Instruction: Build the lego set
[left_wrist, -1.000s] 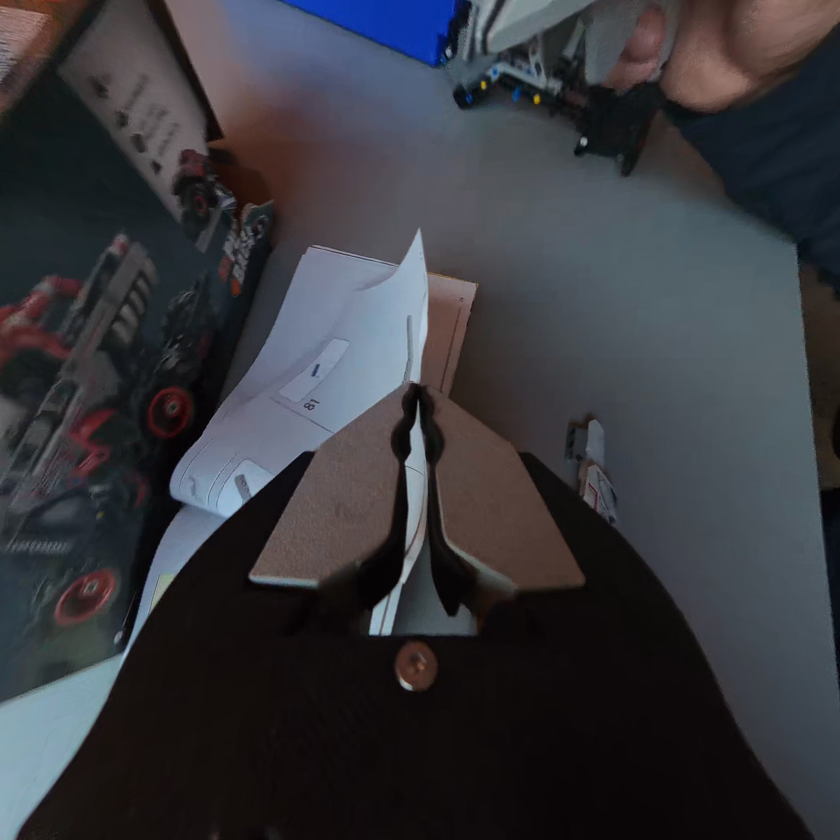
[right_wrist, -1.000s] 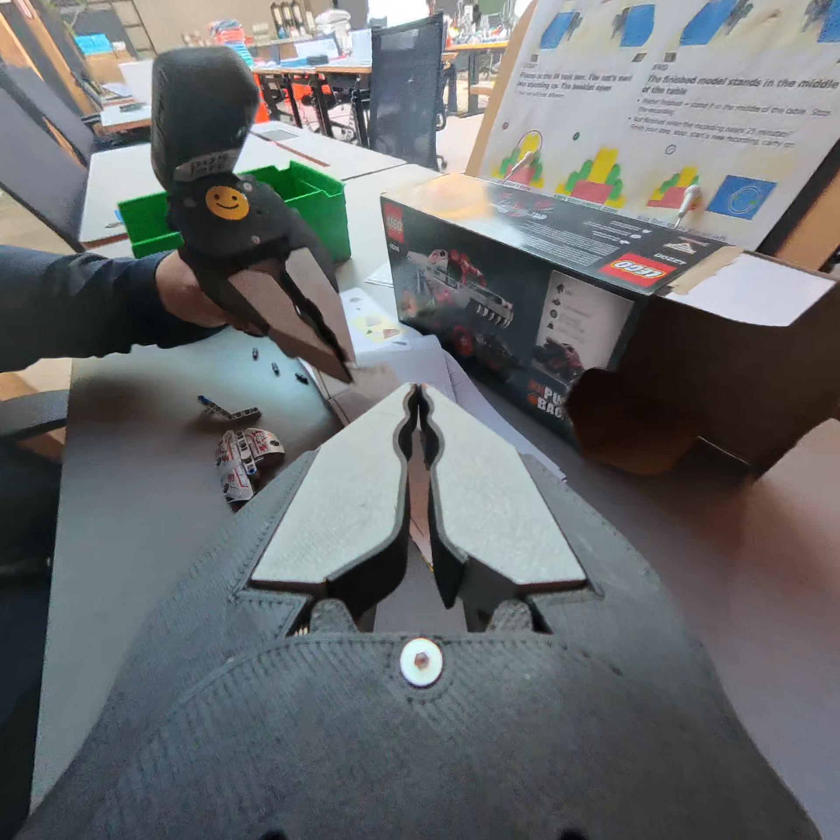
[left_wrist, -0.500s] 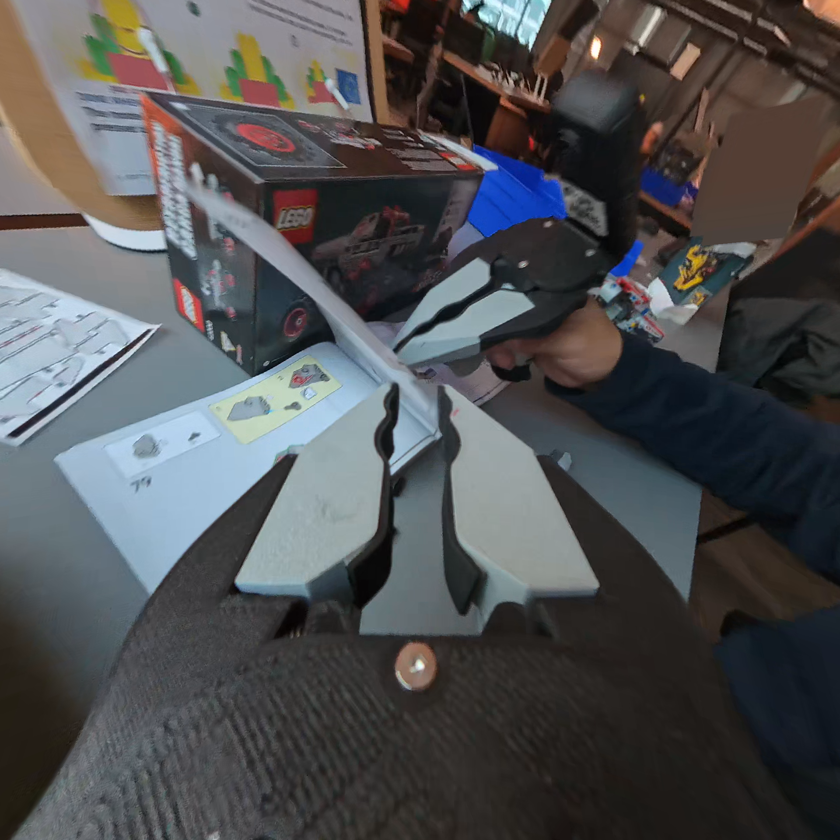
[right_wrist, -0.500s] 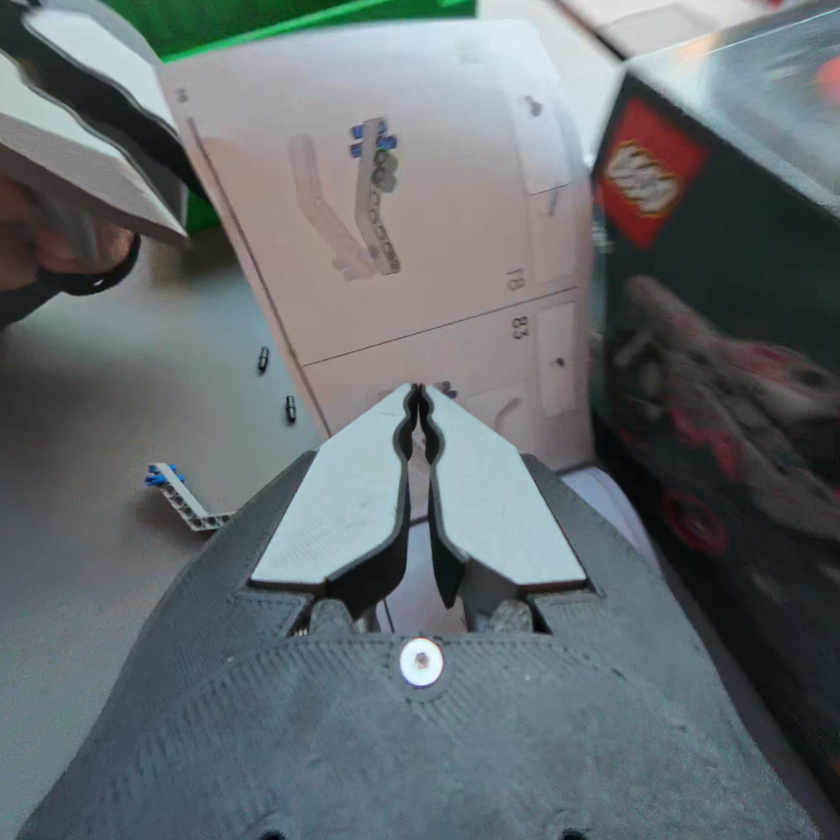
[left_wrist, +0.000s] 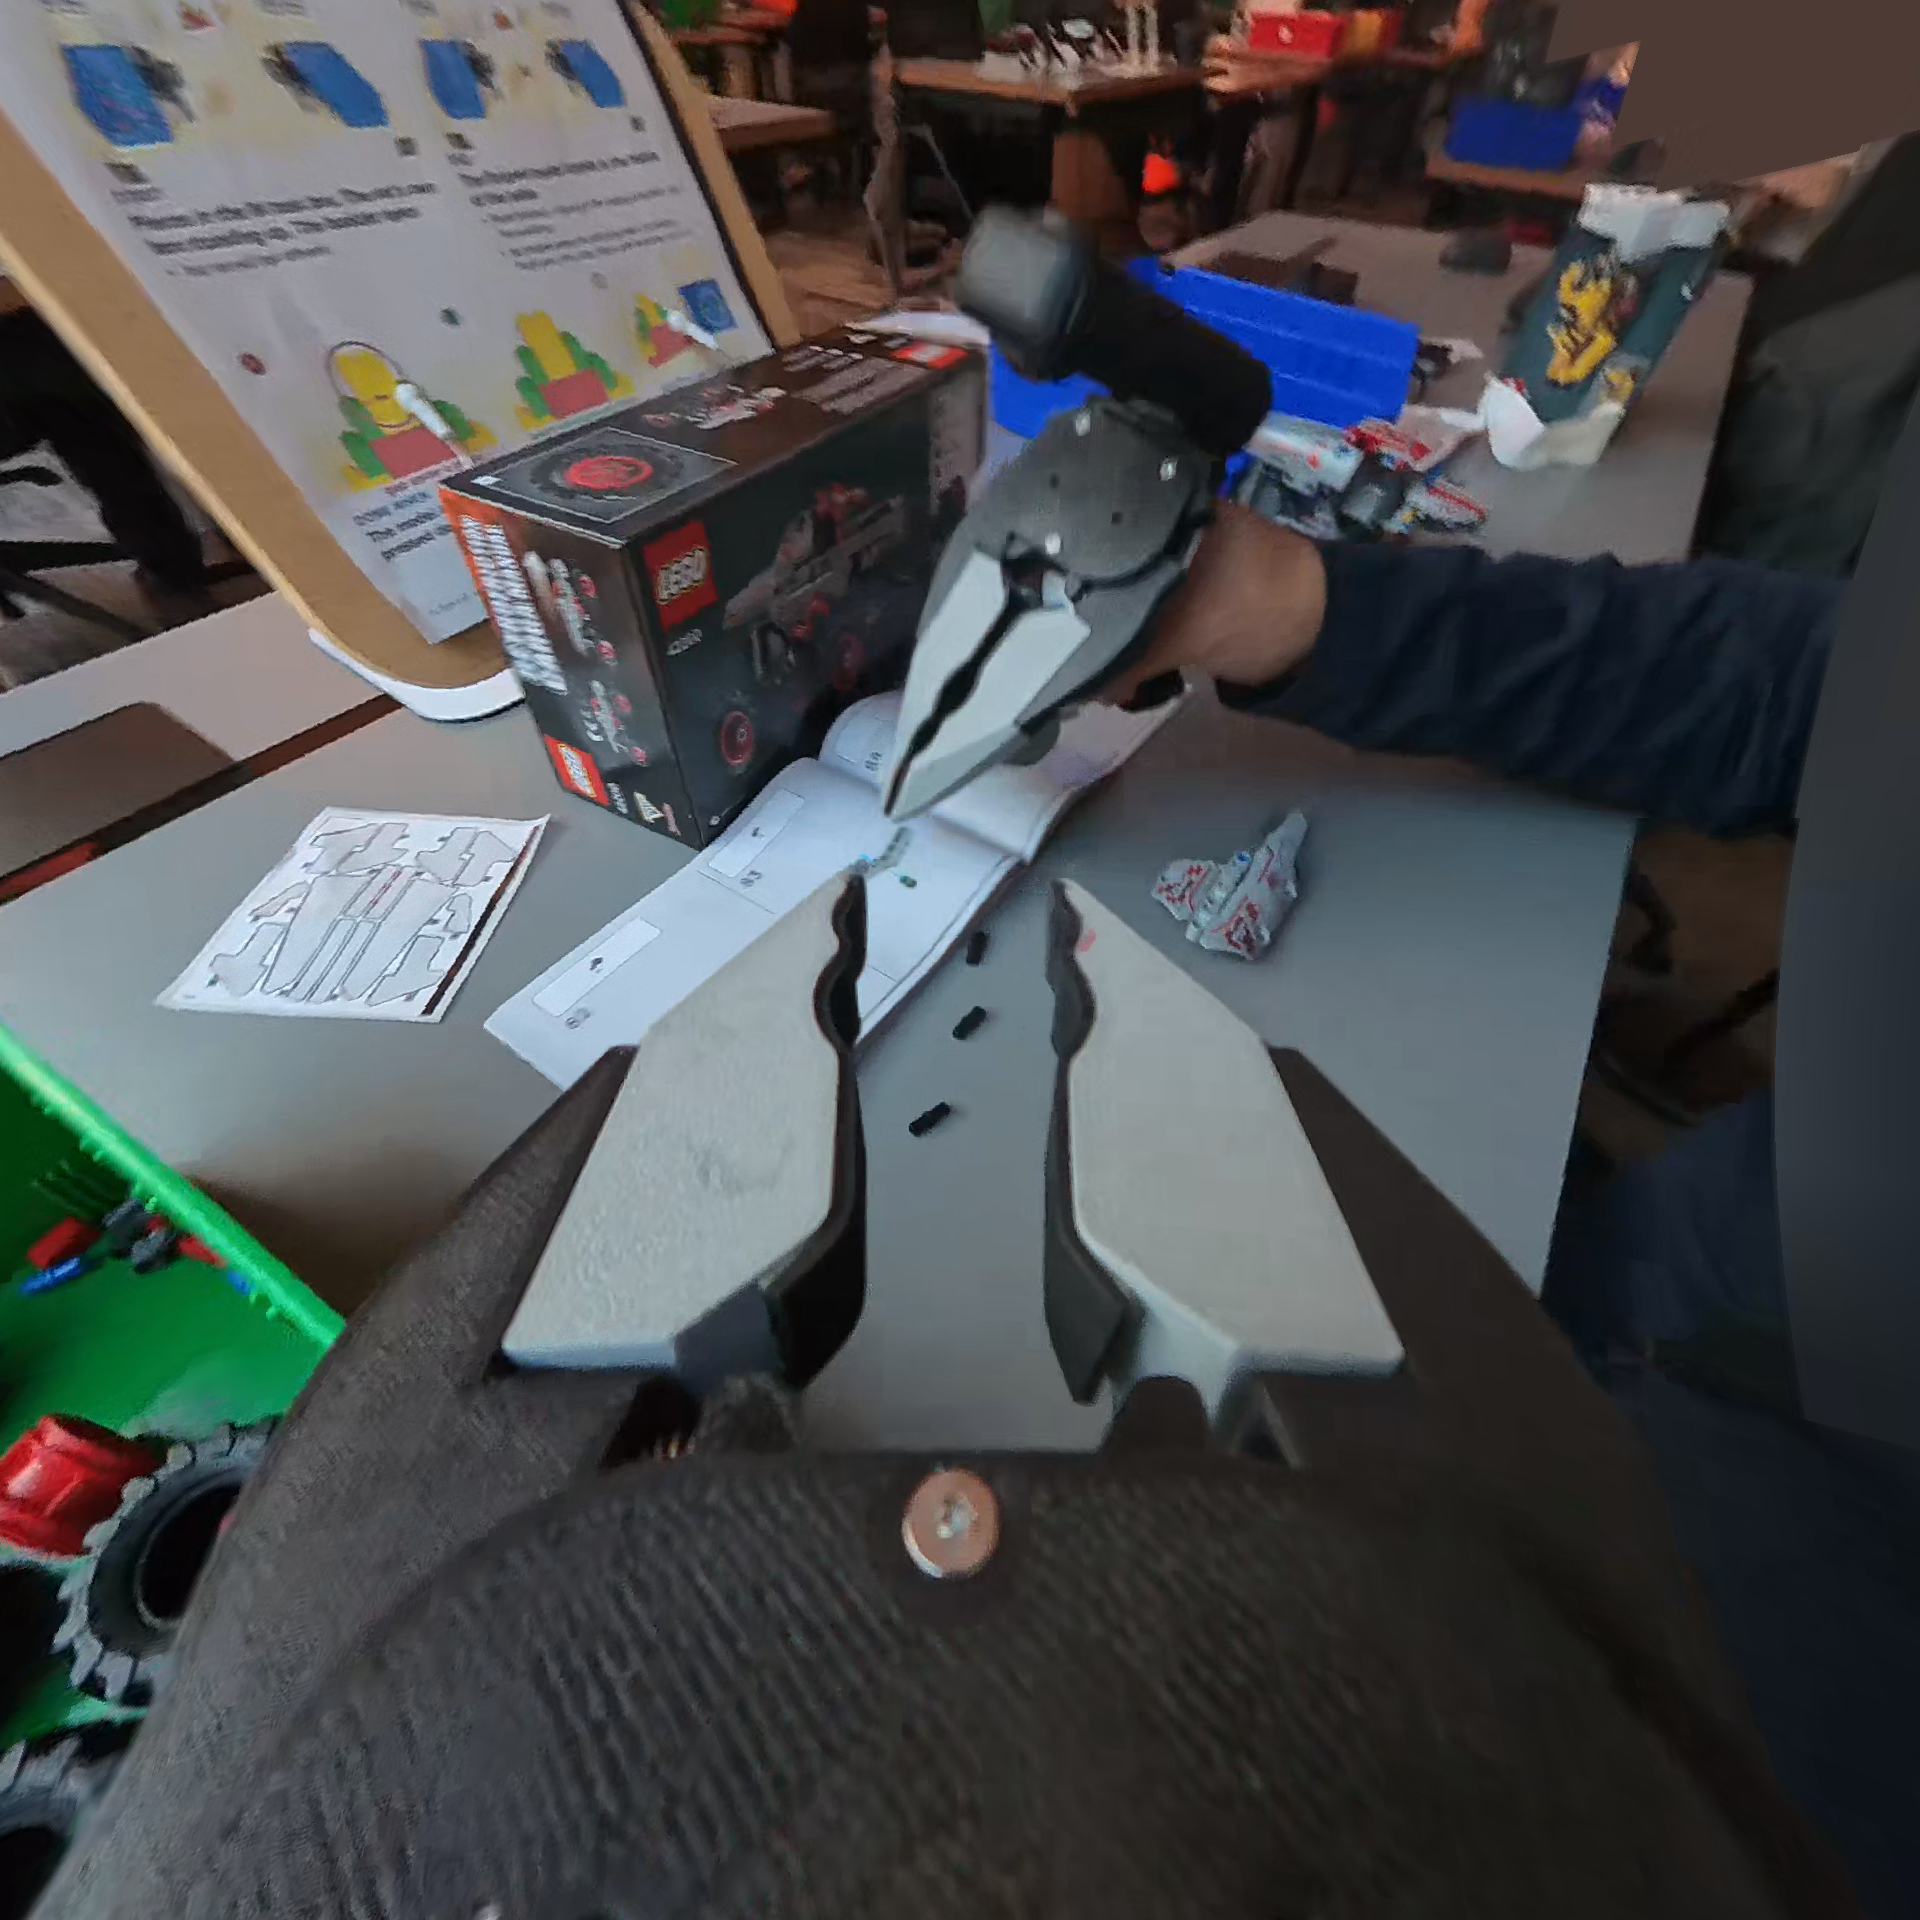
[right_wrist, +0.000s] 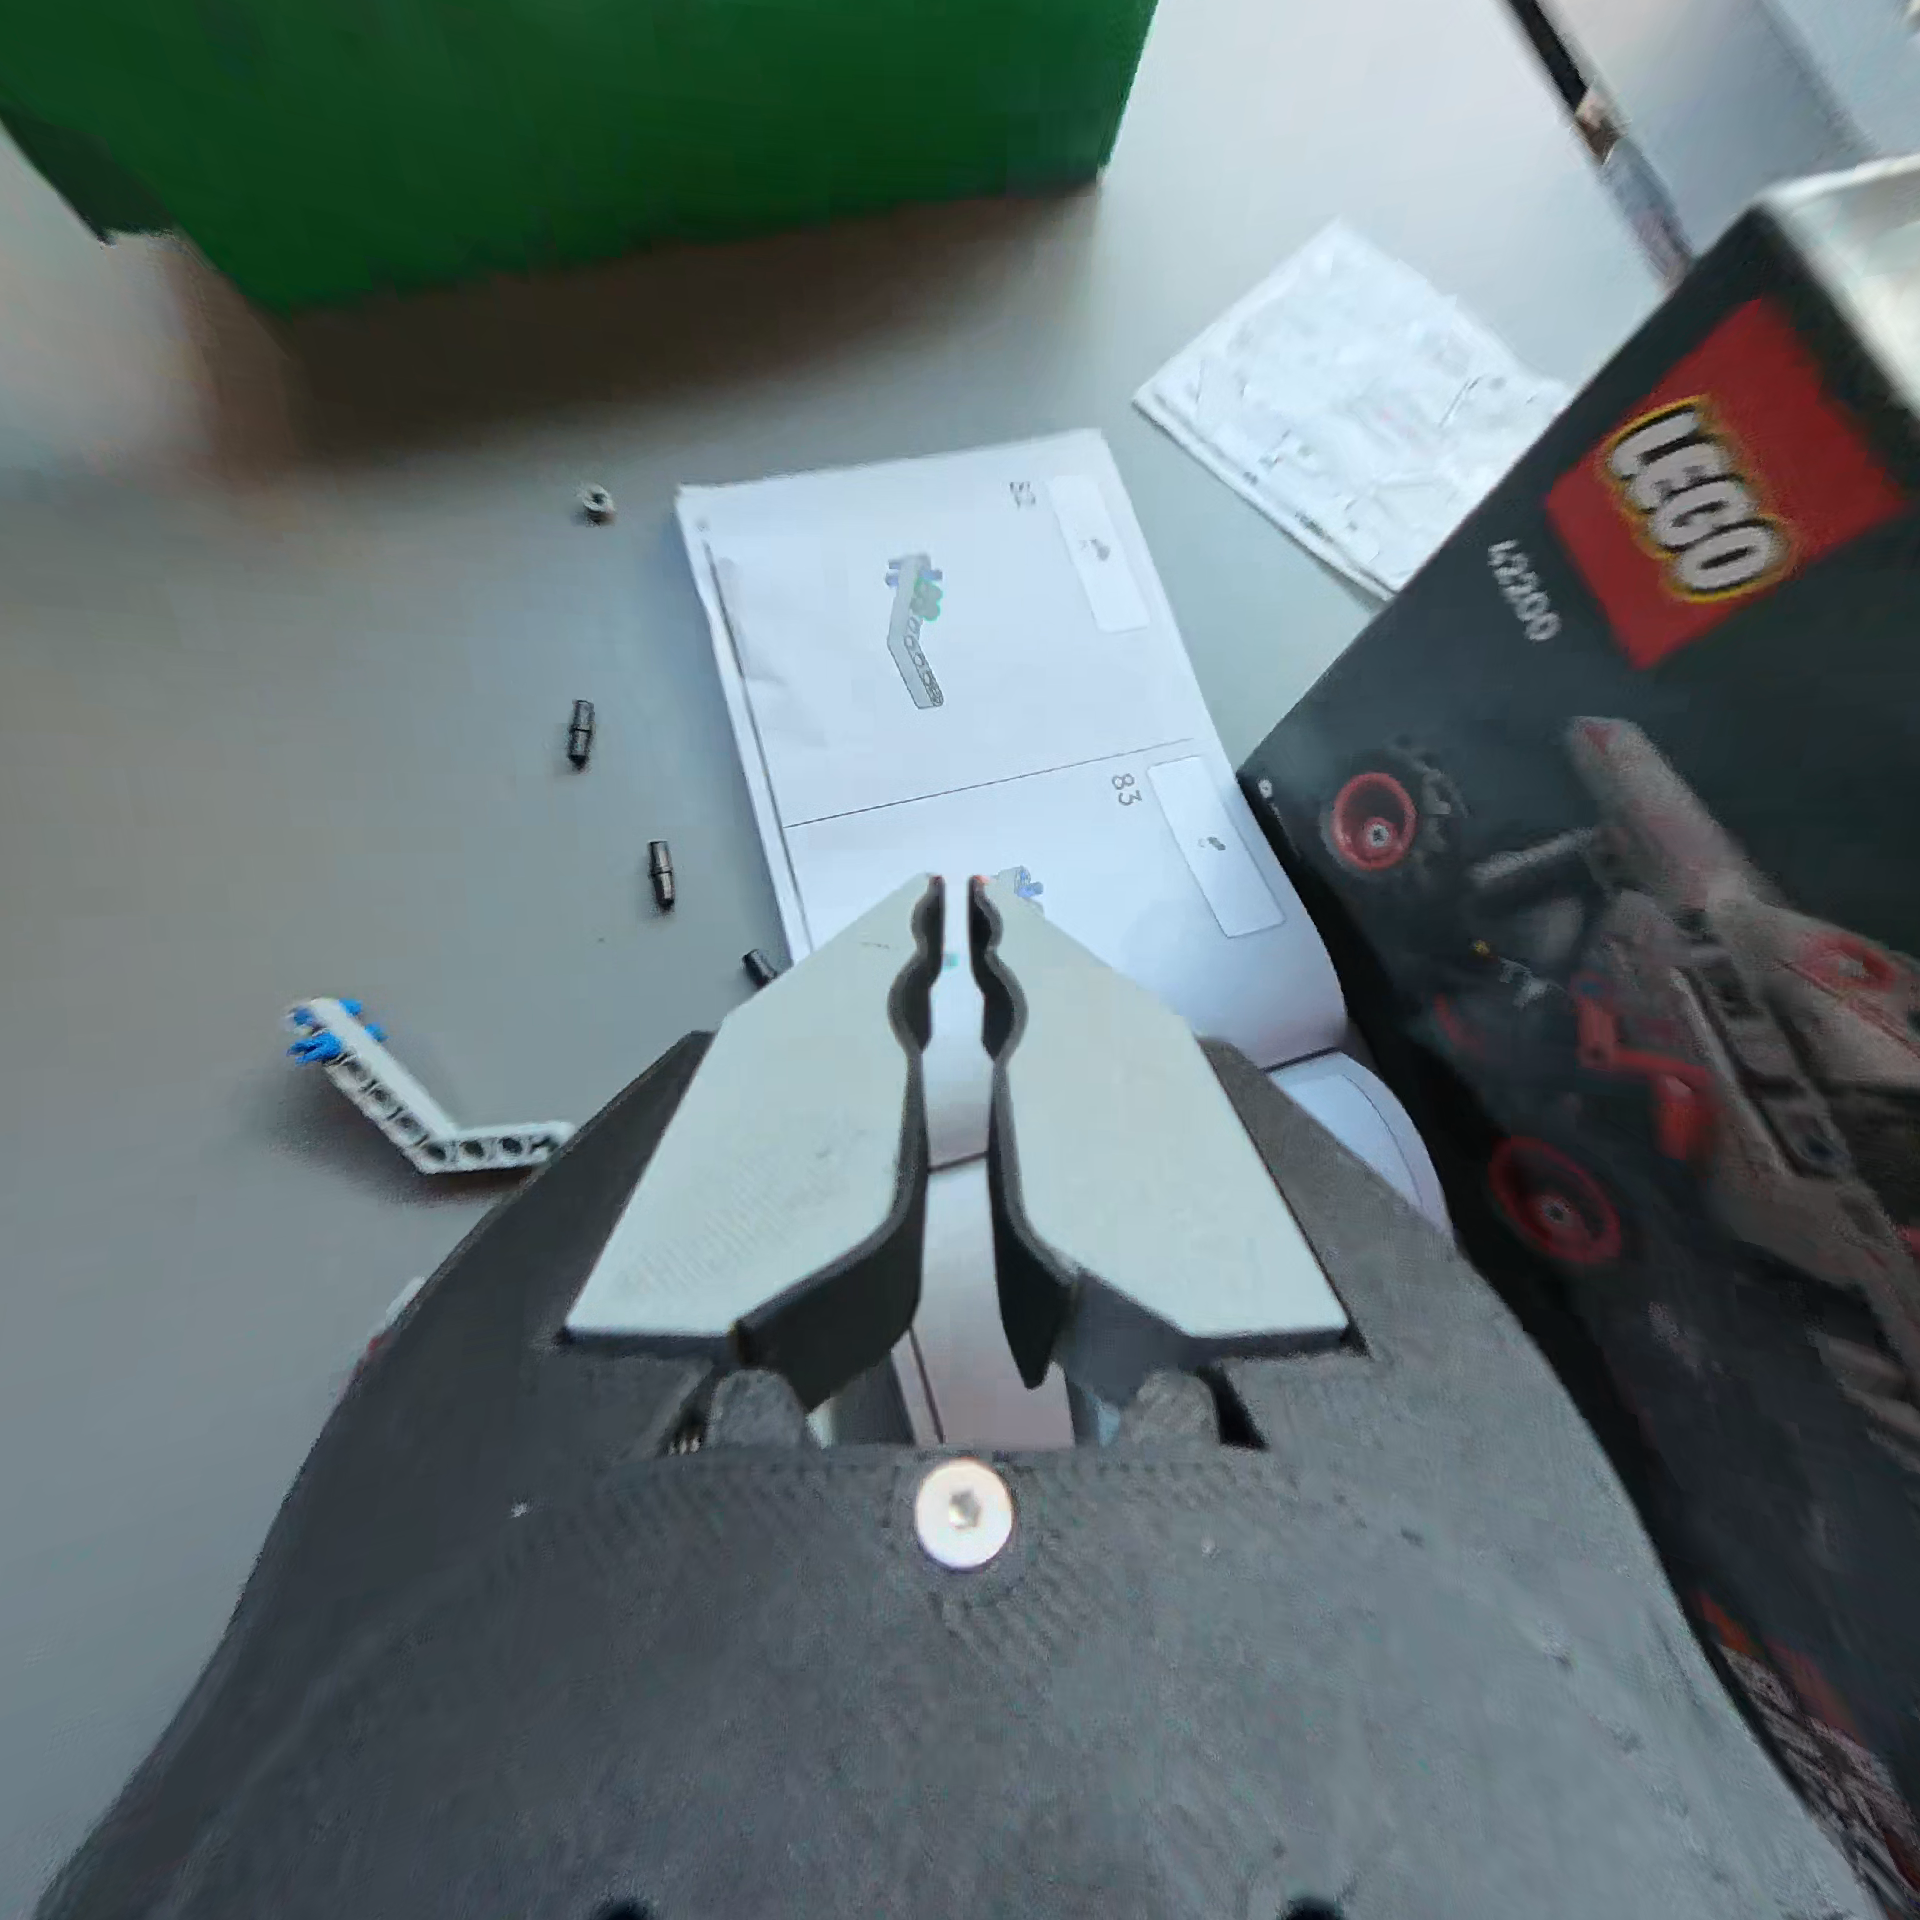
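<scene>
On the grey table:
Booklet: lies open against the box.
My left tongs: jaws wide apart, empty, above three black pins.
My right tongs: narrow gap, empty, over the booklet.
Bent beam: left of booklet.
Green bin: holds parts.

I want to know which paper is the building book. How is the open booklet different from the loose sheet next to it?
The open booklet has folded pages with boxed step pictures; the loose sheet is one flat page crowded with outlined shapes. The booklet touches the set box; the sheet lies apart beside it. Both are white paper on the grey table.
</scene>
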